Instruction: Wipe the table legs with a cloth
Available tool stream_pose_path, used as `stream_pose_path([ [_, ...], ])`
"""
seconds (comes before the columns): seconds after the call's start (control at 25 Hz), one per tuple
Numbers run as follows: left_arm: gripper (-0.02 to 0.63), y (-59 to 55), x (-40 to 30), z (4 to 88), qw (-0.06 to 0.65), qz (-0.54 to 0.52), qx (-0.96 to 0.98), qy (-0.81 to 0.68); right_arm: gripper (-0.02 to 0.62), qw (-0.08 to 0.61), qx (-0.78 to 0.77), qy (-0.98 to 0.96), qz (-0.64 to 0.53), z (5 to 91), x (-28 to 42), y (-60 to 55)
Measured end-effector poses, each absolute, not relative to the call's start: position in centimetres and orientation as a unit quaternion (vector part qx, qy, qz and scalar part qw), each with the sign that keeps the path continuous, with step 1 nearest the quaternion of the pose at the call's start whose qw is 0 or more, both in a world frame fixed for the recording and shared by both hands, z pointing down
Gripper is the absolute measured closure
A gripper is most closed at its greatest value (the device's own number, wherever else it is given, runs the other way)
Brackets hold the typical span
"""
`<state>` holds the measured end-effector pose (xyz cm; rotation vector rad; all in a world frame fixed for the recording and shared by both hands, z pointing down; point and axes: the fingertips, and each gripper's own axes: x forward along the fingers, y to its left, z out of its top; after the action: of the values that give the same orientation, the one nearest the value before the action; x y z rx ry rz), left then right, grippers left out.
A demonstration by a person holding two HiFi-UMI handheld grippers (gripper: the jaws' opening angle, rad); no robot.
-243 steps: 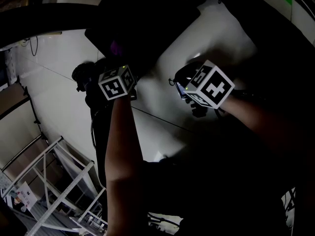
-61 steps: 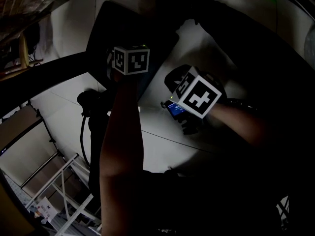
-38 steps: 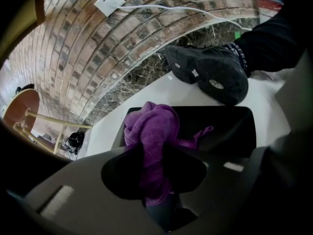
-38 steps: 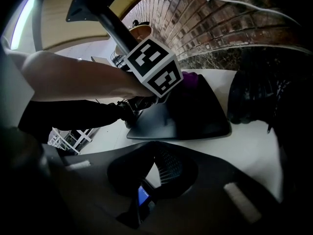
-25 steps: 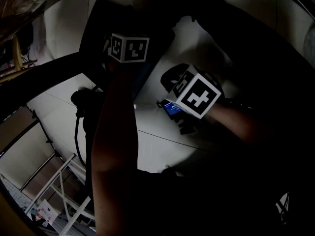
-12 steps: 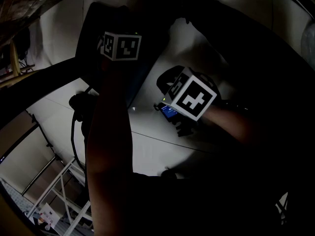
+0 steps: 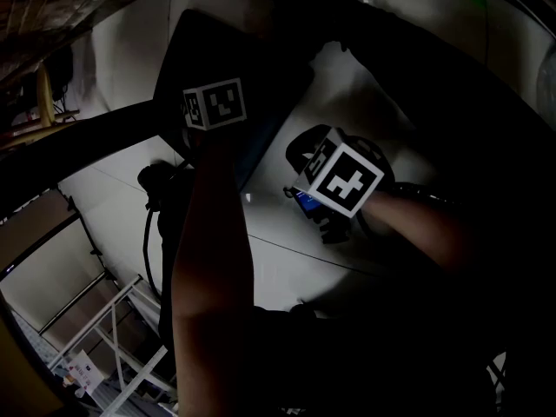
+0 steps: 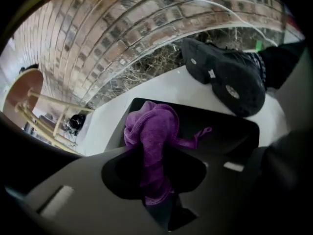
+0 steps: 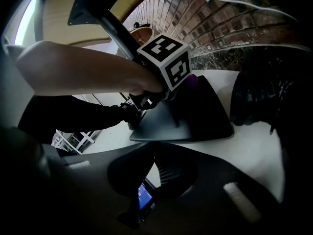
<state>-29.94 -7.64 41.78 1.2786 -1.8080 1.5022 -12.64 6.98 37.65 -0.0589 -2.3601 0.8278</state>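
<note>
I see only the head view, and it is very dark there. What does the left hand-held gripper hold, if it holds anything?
Observer: The left hand-held gripper is shut on a purple cloth, which bunches out beyond the jaws.
Operator: Thank you. And the right hand-held gripper, does it carry something too?
Observer: No. The right hand-held gripper has its jaws apart, and only the white floor shows between them.
</note>
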Motion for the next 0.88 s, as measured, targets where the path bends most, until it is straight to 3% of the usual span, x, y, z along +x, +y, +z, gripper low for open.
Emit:
stream_pose_path([
  [0.88,0.508,-12.6,-29.1,43.8,0.192,0.611,0.494,-0.588,0.594,0.301,-0.040,-0.889,0.342,36.4,-12.7,7.6],
])
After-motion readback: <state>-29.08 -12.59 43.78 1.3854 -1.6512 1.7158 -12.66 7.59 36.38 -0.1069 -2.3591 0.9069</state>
